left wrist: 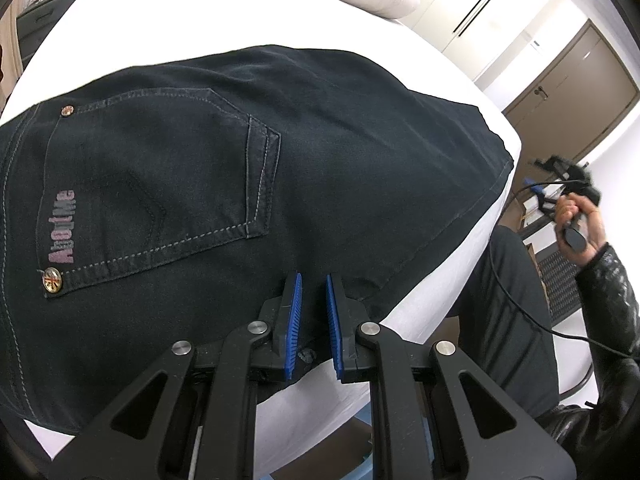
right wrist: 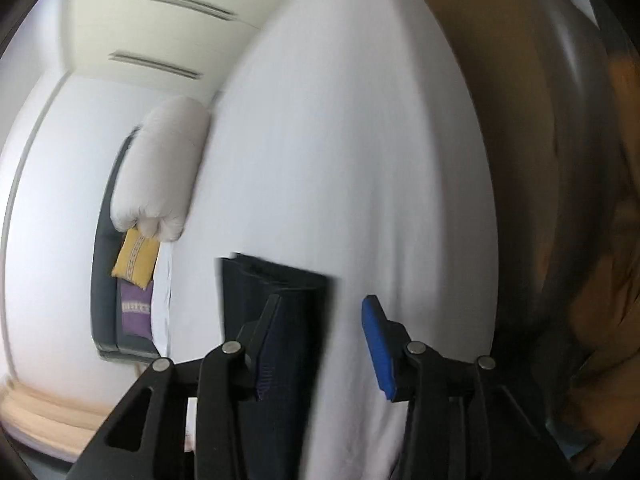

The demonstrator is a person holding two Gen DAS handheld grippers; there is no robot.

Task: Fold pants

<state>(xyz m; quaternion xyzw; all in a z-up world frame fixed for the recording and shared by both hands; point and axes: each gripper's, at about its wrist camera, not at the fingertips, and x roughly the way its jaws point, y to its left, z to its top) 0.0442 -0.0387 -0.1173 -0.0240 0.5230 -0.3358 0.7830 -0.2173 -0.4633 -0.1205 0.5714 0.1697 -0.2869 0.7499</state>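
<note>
pants [left wrist: 248, 168]: dark denim, folded flat on white bed [left wrist: 224, 12]; back pocket up. In left view they fill 9 to 2 o'clock out from the fingertips.
long axis: runs about 9 to 3 o'clock in left view; free hem edge at 3, just short of the bed's corner.
left gripper [left wrist: 313, 280]: blue pads nearly together, tips down on the denim at the near edge. Narrow gap shows; looks like a thin pinch or press on the cloth, can't confirm which.
right gripper [right wrist: 320, 308]: jaws spread, nothing between them. Frame is motion-blurred.
right vs pants: folded stack [right wrist: 276, 284] sits at 11 o'clock from the right fingertips, partly behind the left finger, apart from the pads.
nearer hand: left, already on the fabric; right is off past the hem end.
judgement: 1 more fold likely, across the long axis. Right goes to the hem at 3, left anchors.
</note>
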